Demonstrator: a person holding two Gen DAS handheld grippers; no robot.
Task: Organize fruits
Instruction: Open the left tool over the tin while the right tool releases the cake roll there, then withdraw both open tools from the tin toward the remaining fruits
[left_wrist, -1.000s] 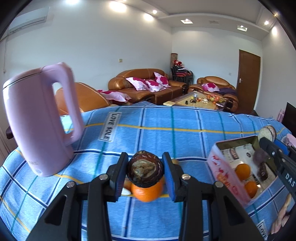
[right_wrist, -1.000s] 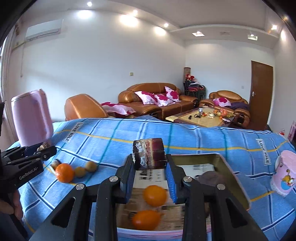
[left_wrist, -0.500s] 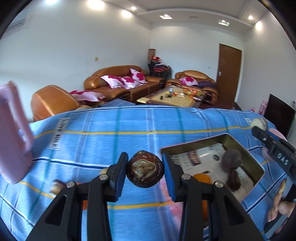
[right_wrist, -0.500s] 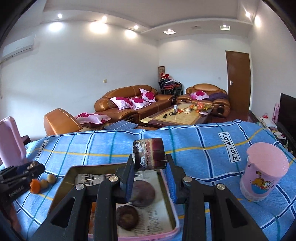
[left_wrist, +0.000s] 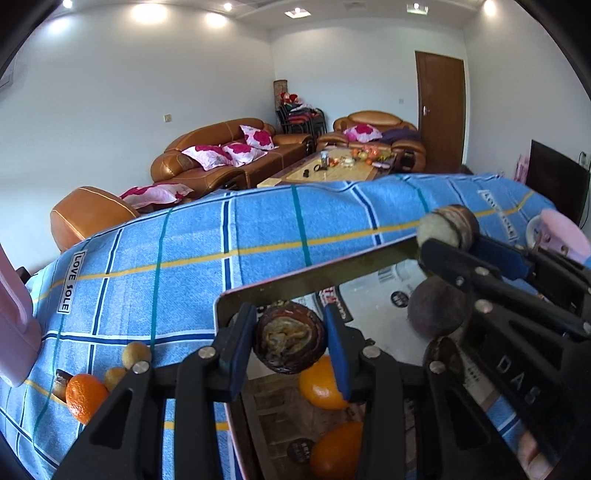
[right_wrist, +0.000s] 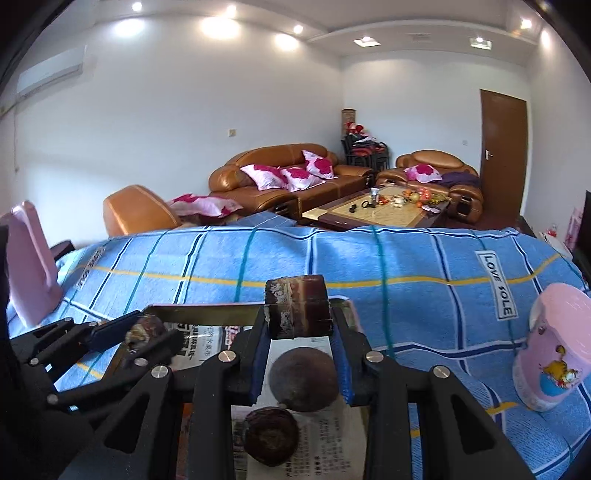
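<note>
My left gripper (left_wrist: 290, 341) is shut on a dark brown halved fruit (left_wrist: 290, 338) and holds it over the near left corner of the paper-lined tray (left_wrist: 314, 277). My right gripper (right_wrist: 297, 334) is shut on another dark brown fruit piece (right_wrist: 297, 310) above the tray's far rim (right_wrist: 207, 312). In the tray lie two oranges (left_wrist: 319, 380), a round dark purple fruit (right_wrist: 303, 378) and a dark halved fruit (right_wrist: 271, 435). Each gripper shows in the other's view: the right one (left_wrist: 448, 236), the left one (right_wrist: 147, 332).
On the blue checked cloth (left_wrist: 258, 240) left of the tray lie an orange (left_wrist: 85, 397), two small yellowish fruits (left_wrist: 135, 354) and a dark bit. A pink kettle (right_wrist: 29, 258) stands at the left, a pink cup (right_wrist: 554, 350) at the right.
My left gripper has carried its fruit right, from over the loose fruits to over the tray. My right gripper has kept its piece and now hovers over the tray's far rim.
</note>
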